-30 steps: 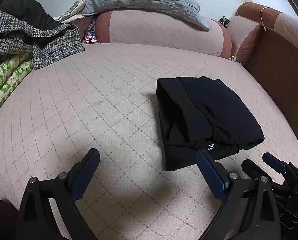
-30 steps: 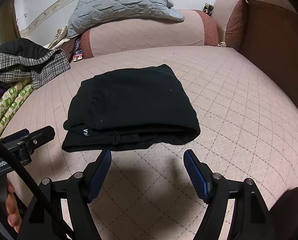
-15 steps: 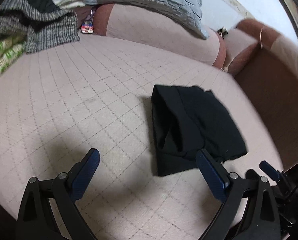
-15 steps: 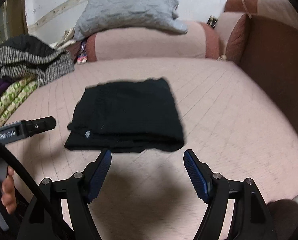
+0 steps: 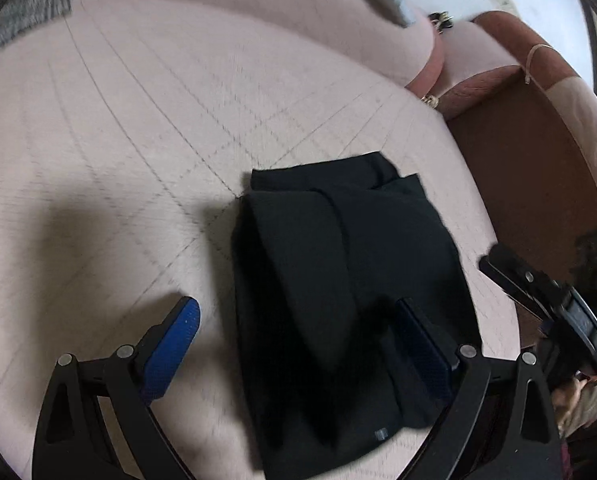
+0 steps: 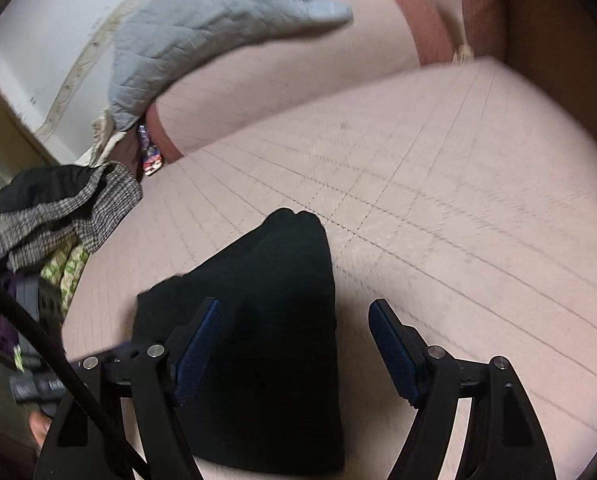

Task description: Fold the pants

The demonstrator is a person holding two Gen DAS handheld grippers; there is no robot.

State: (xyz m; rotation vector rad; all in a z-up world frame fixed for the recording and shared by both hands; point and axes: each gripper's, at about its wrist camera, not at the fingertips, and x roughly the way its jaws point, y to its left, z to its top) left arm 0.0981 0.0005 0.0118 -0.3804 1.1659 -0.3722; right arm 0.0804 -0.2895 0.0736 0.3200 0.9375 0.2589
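The black pants (image 5: 338, 292) lie folded into a compact bundle on the pink quilted bed (image 5: 138, 128). My left gripper (image 5: 298, 344) is open and empty, hovering over the bundle's near left part, its right finger over the cloth. In the right wrist view the pants (image 6: 270, 320) fill the lower middle. My right gripper (image 6: 294, 344) is open and empty above the bundle's right edge, its left finger over the cloth. The right gripper's body (image 5: 538, 296) shows at the right of the left wrist view.
A pink bolster (image 6: 298, 80) with a grey quilted pillow (image 6: 202, 28) lies at the back. A pile of checked and black clothes (image 6: 54, 216) sits at the left. A brown headboard side (image 5: 530, 168) bounds the bed at the right.
Both grippers have swung forward and tilted down over the folded pants, which now sit between their fingers. Both views are blurred by motion. The pants have not moved.
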